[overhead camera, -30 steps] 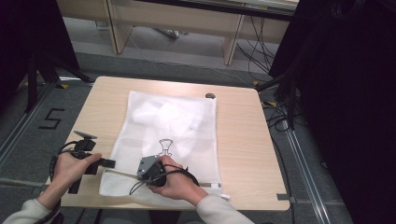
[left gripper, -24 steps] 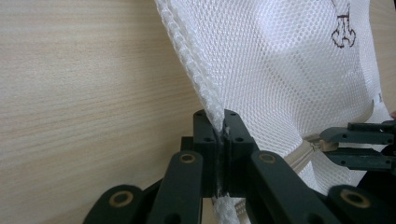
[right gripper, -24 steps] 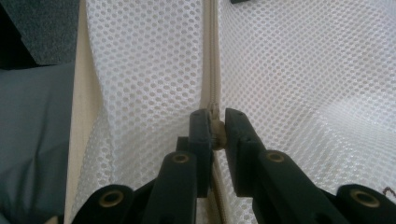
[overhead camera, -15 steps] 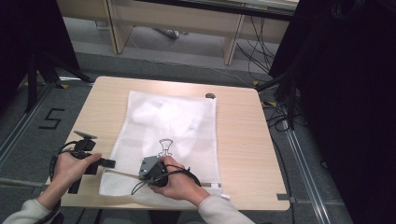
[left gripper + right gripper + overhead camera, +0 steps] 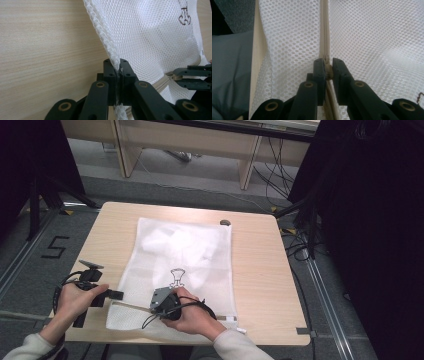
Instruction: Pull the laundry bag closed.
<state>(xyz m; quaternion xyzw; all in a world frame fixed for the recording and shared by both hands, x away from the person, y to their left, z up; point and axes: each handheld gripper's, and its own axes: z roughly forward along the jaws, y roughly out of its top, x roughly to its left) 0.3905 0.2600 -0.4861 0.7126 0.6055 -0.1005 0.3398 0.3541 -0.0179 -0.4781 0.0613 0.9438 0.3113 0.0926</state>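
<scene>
At the table's [image 5: 260, 270] near edge, a person's two hands work a white mesh bag [image 5: 200, 245] that lies flat across the middle of the wooden top. The left gripper [image 5: 117, 295], held low at the near left, has its jaws pressed together on the bag's left hem; the left gripper view shows that hem [image 5: 105, 42], a thick ridge of netting, running down into the clamped black jaws. The right gripper [image 5: 152, 307] sits just beside it, toward the bag's near end, with the hand [image 5: 192, 315] resting on the mesh. Its jaws pinch the zip [image 5: 325, 37], a pale strip that the right gripper view shows running straight up between two sheets of netting; a small beige piece of the zip is caught between the pads. In the left gripper view the right gripper's jaws appear at the far right, level with that zip line. Just beyond the right hand, a small dark key-like drawing [image 5: 177, 277] marks the bag. Farther on, folded white cloth [image 5: 175, 242] shows through the mesh. At the far edge, a small dark disc [image 5: 225, 222] sits on the table by the bag's corner.
</scene>
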